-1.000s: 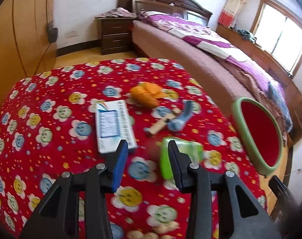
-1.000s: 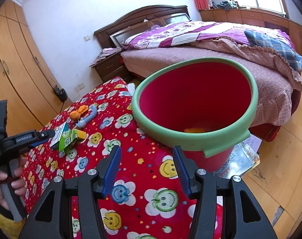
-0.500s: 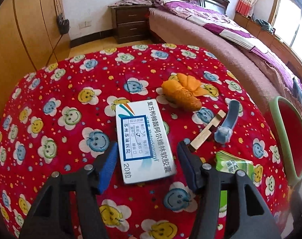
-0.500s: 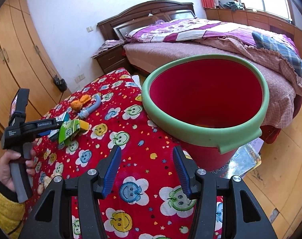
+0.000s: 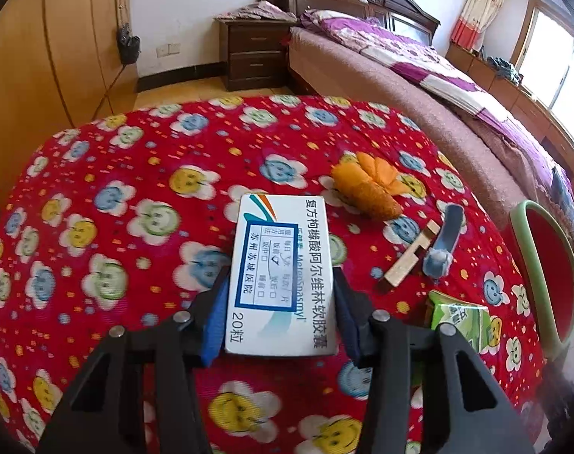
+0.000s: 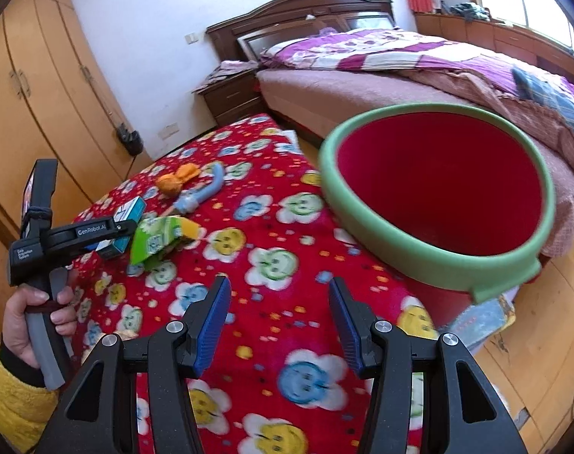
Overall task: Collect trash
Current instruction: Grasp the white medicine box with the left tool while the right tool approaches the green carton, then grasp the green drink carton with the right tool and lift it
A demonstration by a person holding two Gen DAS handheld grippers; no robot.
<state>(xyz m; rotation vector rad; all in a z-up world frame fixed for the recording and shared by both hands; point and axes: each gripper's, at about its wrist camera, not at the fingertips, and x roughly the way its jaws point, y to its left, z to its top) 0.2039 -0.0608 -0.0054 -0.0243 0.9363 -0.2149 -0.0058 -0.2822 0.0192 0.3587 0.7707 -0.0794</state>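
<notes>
With its jaws spread either side of the white medicine box (image 5: 281,276) on the desk (image 5: 97,204), the left gripper (image 5: 279,317) seems poised to clench; the right gripper (image 6: 279,325) hangs wide and empty near the red bin (image 6: 434,193), where trash likely goes.

Glossy cardboard medicine box (image 5: 281,272); ribbed cloth table cover (image 5: 116,196); smooth plastic bin (image 6: 438,204); wooden stick (image 5: 408,261).

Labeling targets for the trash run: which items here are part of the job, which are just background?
Job:
white medicine box, between the open left hand-held gripper fingers
green carton
orange peel
wooden stick
blue-grey tube
red bin with green rim

Background:
bed
nightstand
wardrobe
floral tablecloth
</notes>
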